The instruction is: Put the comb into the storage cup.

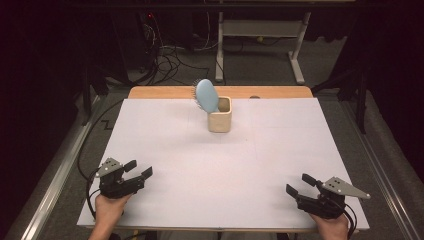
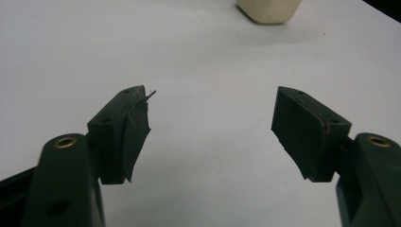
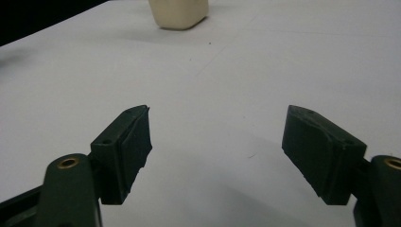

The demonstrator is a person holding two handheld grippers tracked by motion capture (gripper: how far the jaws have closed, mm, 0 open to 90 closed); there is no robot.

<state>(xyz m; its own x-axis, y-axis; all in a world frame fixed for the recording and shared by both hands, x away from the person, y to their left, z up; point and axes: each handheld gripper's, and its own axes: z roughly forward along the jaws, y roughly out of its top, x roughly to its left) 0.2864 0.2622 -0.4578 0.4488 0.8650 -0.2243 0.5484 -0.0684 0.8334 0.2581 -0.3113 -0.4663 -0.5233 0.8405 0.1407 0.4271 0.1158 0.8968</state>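
Both hands are seen at the near edge of the white table (image 1: 200,165), each wrapped round a black gripper, well apart from the cream cup (image 1: 220,116). Left gripper (image 1: 138,169) is held near the table's near-left corner, jaws spread wide with nothing between them; in the left gripper view (image 2: 213,123) bare white surface is seen in the gap, and the rubber on one pad (image 2: 137,137) is frayed and peeling at its tip. Right gripper (image 1: 300,184) is held near the near-right corner, jaws likewise spread and empty; in the right gripper view (image 3: 217,151) plain table is seen between the pads. Both grippers are angled inward toward the cup. Cup stands upright at the far middle of the table, close to the wooden strip (image 1: 165,92) along the far edge. Blue hairbrush (image 1: 205,95) is propped in the cup, head up, tilted toward the cup's left, bristles facing away from the camera.
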